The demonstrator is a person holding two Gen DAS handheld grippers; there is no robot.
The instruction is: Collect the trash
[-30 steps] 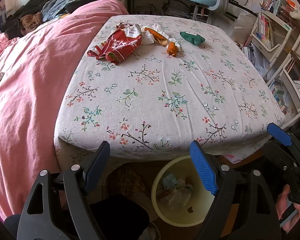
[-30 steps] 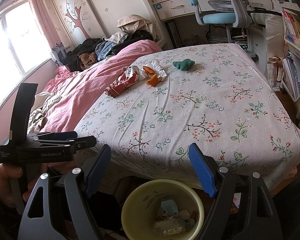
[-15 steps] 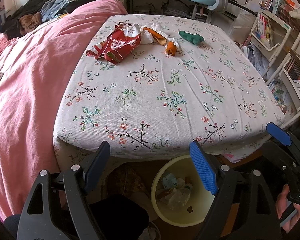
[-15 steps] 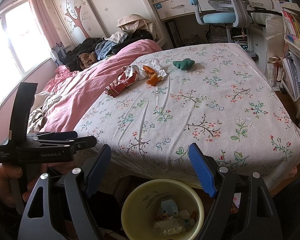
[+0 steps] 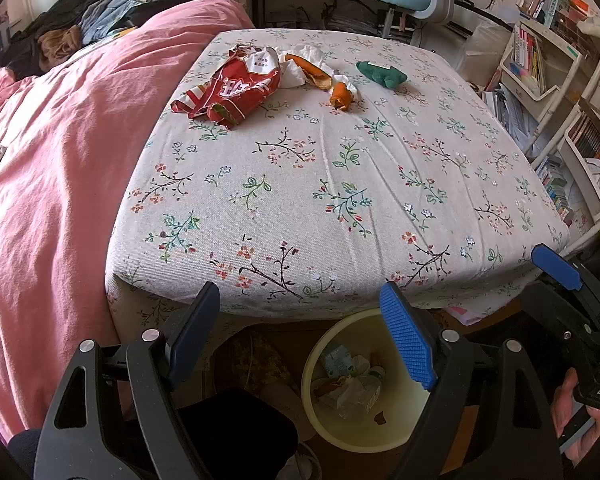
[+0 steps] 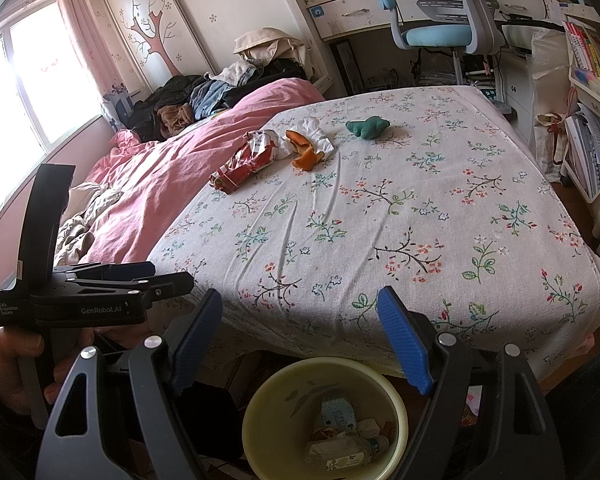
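A crumpled red snack bag (image 5: 232,90) (image 6: 246,160), white tissue (image 5: 296,72) (image 6: 314,136), orange peel (image 5: 340,94) (image 6: 306,152) and a green cloth lump (image 5: 382,74) (image 6: 370,128) lie at the far end of the floral bed sheet (image 5: 320,184). A pale yellow bin (image 5: 324,432) (image 6: 398,408) with trash inside stands on the floor at the bed's near edge. My left gripper (image 5: 300,336) and right gripper (image 6: 300,332) are both open and empty, above the bin, far from the trash on the bed.
A pink duvet (image 5: 60,152) covers the bed's left side, with piled clothes (image 6: 188,100) beyond. A blue office chair (image 6: 440,32) and desk stand behind the bed. Shelves of books (image 5: 540,64) line the right. A dark object (image 5: 236,424) sits beside the bin.
Both grippers stay open above the bin. The left view has shifted very slightly; nothing on the bed has moved.
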